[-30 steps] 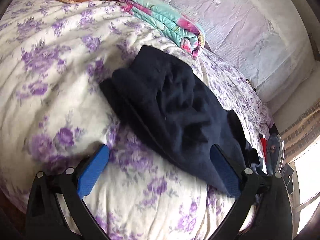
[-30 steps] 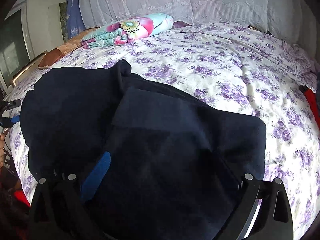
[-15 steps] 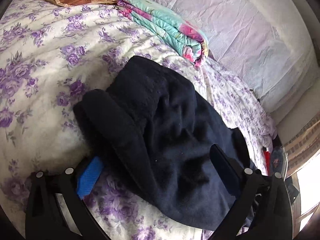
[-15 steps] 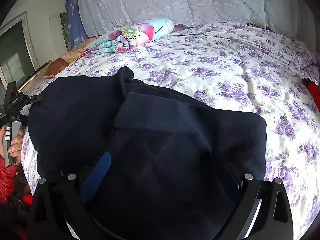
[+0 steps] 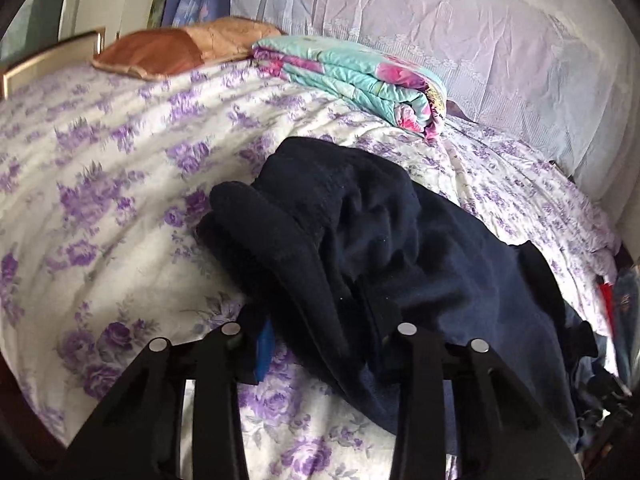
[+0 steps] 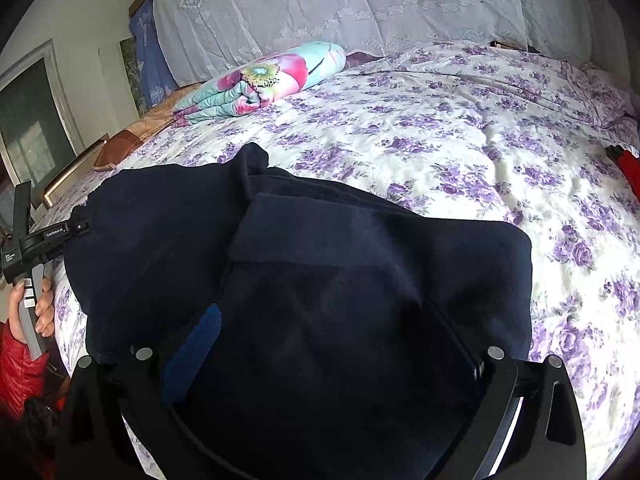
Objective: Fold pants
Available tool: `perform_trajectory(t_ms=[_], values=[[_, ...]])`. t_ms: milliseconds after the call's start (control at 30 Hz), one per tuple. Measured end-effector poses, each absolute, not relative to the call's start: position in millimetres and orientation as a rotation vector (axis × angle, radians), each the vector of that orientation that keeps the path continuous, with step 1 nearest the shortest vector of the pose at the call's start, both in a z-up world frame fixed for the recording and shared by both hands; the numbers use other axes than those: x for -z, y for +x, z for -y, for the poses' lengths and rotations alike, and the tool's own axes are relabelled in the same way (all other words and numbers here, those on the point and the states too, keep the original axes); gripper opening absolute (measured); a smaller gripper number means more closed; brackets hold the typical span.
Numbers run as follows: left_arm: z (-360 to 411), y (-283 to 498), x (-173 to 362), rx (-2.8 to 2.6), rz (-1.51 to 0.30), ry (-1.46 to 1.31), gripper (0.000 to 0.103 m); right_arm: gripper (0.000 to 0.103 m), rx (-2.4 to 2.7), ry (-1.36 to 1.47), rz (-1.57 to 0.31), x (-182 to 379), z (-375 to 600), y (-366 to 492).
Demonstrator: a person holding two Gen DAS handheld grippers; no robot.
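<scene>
A: Where are the dark navy fleece pants (image 5: 400, 240), and which way do they run?

B: They lie bunched on the white bedspread with purple flowers (image 5: 100, 200), near its front edge. In the left wrist view their long axis runs diagonally, from a rolled cuff-like end at centre left down to the lower right. In the right wrist view the pants (image 6: 320, 280) spread across the frame from left to right, with a small peak of cloth poking up towards the far side of the bed.

A: How do they look?

B: Soft, thick and rumpled, with 1 flat band folded over on top in the right wrist view.

A: And the left gripper (image 5: 320, 344)?

B: Its jaws are closing, with a fold of the pants' edge between them. The blue pad (image 5: 265, 346) on 1 side shows just beside the cloth; I cannot tell whether the pads press it yet.

A: The right gripper (image 6: 320, 360)?

B: Its jaws stand wide apart, low over the pants, with cloth covering the gap between them.

A: What does only 1 view give?

B: The right wrist view shows the left gripper's black body at the pants' left edge, and the hand (image 6: 40, 312) with a red quilted sleeve (image 6: 20, 364) holding it. Both show the folded turquoise and pink floral quilt (image 5: 360, 76) farther back.
</scene>
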State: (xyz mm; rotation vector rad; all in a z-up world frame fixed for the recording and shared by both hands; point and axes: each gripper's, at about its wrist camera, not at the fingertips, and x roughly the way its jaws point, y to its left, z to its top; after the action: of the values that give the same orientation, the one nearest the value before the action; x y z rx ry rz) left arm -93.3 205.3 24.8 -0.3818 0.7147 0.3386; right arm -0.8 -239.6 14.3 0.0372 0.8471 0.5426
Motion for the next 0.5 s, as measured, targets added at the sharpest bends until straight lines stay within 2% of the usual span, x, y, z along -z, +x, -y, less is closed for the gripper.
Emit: perform_trajectory(t_ms=[267,500], values=[[-175.9,-103.2,-46.6,-0.399,-0.644,-0.234,0.030,0.100,-0.553,0.086,-0.825,-17.3,246.7,-4.1],[-145.2,-108.8,-68.0,-0.428,-0.575,-0.095,0.029,0.100,-0.484,0.130,-0.729,-46.7,272.9,-30.6]])
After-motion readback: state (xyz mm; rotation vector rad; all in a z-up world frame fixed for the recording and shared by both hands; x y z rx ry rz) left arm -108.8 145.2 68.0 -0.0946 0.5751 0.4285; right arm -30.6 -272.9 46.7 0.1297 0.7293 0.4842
